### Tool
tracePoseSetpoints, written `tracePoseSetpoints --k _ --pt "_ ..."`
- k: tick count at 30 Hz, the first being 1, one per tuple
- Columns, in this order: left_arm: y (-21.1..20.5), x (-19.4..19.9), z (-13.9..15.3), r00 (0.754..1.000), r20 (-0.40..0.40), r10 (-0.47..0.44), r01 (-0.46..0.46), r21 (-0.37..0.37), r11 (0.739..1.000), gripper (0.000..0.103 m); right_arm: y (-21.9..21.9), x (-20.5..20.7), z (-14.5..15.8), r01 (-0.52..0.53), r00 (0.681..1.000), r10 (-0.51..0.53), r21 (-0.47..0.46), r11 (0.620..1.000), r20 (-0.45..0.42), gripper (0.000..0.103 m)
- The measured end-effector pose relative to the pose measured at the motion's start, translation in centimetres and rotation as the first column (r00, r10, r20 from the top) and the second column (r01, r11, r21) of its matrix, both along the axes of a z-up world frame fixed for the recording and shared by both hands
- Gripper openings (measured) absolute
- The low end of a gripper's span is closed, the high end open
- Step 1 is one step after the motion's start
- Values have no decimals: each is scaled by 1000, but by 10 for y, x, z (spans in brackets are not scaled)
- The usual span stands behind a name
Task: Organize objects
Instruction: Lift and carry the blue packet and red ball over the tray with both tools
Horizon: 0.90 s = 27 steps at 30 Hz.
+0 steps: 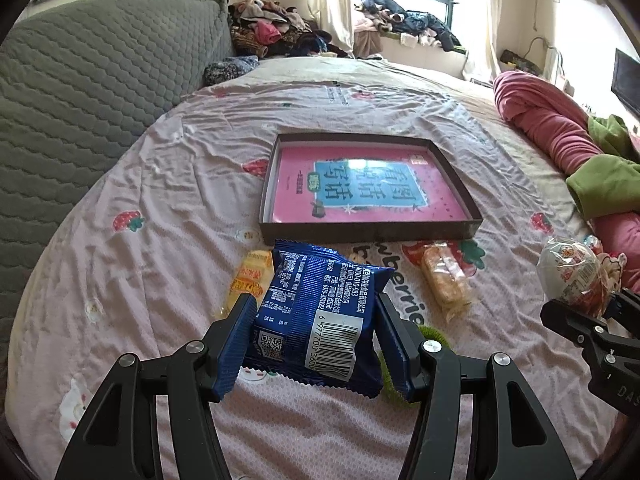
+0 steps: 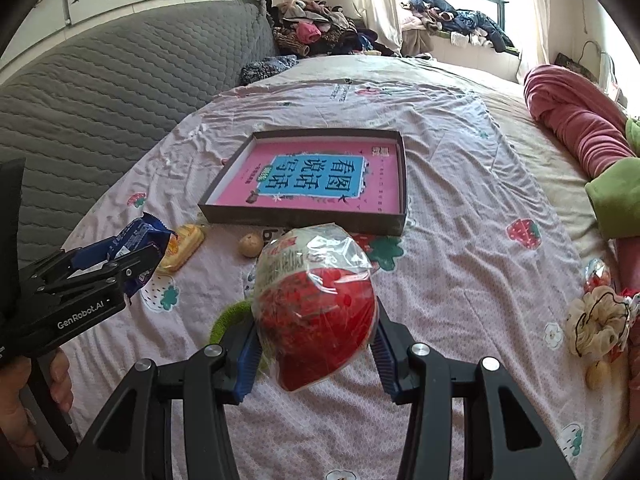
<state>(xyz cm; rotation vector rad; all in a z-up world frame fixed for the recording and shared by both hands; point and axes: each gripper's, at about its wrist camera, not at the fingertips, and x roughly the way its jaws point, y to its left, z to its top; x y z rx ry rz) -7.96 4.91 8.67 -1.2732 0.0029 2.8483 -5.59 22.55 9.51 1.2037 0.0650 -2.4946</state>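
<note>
My left gripper (image 1: pixel 314 312) is shut on a blue snack packet (image 1: pixel 320 312) and holds it above the bed, short of a dark shallow box (image 1: pixel 368 232) with a pink book (image 1: pixel 360 184) inside. My right gripper (image 2: pixel 316 336) is shut on a red and clear wrapped snack (image 2: pixel 316 304), also held above the bed in front of the box (image 2: pixel 304 216). The right gripper with its snack (image 1: pixel 568 276) shows at the right edge of the left wrist view. The left gripper with the blue packet (image 2: pixel 136 240) shows at the left of the right wrist view.
On the strawberry sheet lie a yellow snack (image 1: pixel 250 276), an orange wrapped snack (image 1: pixel 446 280), a green ring (image 2: pixel 230 320), a small brown round thing (image 2: pixel 251 245) and a cream scrunchie (image 2: pixel 596 320). A pink and green blanket (image 1: pixel 560 128) lies right. A grey headboard (image 1: pixel 80 92) stands left.
</note>
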Motion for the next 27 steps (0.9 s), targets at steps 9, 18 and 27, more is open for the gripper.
tracePoseSetpoints --k 9,18,27 --pt "1 -8 18 999 -32 7 -7 1 1000 61 1 -4 15 1 1000 -2 -9 1000 -26 49" --pt "1 -18 32 998 -56 15 -14 6 1000 62 -1 -11 30 -5 999 4 -19 1000 -54 49" --pt "3 -39 46 997 -77 21 -21 -4 1000 62 -10 -29 42 -22 997 20 -19 1000 -78 49"
